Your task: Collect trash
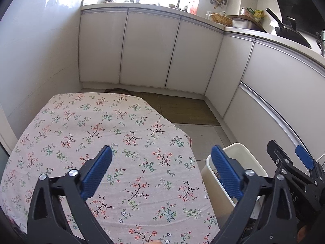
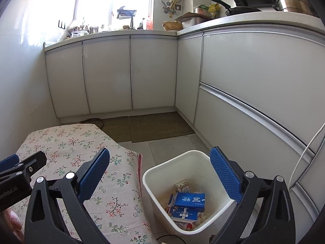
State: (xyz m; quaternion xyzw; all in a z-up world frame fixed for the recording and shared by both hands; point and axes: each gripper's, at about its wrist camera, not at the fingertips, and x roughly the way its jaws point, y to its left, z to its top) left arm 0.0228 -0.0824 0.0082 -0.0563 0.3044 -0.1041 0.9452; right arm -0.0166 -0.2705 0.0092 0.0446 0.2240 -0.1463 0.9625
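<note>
Both claws wide, empty: left claw [image 1: 161, 170], right claw [image 2: 159, 172]; blue box [image 2: 190, 201] reads "三".

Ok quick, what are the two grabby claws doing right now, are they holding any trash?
Left gripper: open, holding nothing, over the flowered tablecloth.
Right gripper: open, holding nothing, above the white bin.
</note>
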